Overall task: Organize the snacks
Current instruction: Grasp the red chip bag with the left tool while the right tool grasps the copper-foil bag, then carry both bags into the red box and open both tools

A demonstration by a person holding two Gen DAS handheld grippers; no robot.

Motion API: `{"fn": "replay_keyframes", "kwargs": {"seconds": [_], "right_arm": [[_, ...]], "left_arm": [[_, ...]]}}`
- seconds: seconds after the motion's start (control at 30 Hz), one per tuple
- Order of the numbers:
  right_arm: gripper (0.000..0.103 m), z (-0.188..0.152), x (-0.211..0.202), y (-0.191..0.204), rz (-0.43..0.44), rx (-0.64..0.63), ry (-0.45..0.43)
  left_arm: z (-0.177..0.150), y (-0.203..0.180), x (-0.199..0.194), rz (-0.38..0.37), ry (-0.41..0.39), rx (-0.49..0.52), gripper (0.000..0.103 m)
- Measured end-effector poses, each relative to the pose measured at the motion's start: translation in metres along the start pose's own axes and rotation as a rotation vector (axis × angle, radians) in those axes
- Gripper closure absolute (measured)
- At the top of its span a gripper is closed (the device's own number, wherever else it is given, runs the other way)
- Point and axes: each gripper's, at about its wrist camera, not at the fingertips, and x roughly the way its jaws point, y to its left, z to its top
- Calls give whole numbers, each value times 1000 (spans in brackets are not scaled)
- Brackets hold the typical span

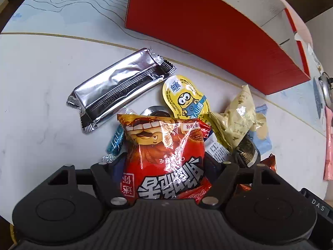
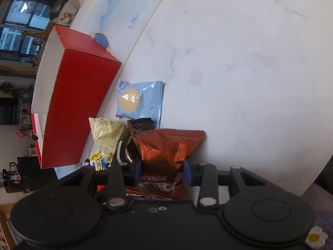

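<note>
Both tongs straddle snacks low in frame — the left gripper [image 1: 164, 166] around the red chip bag [image 1: 164, 145], the right gripper [image 2: 163, 171] pinching the orange Oreo packet [image 2: 168, 148] — presumably bound for the red box [image 2: 75, 95] at left.

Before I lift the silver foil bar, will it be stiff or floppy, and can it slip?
The silver bar looks fairly stiff: its long wrapper lies flat and straight on the table. The glossy, wrinkled foil probably is slippery, so grip its middle. It seems light, and being flat, unlikely to roll.
</note>
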Motion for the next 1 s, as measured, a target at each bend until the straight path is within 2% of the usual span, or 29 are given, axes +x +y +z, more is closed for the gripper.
{"fn": "replay_keyframes", "kwargs": {"seconds": [0.27,0.4,0.77,1.0], "right_arm": [[69,-8,-17,-2,3,-27,-44],[69,-12,-35,4,18,-63,-81],[69,-23,-79,62,63,-384,-205],[69,-8,-92,109,77,-532,-249]], "left_arm": [[-5,14,-21,-42,-8,-21,30],[-4,16,-40,-56,-40,-6,30],[-1,-2,-109,-114,-198,139,30],[15,-21,-138,-118,-269,209,30]]}}
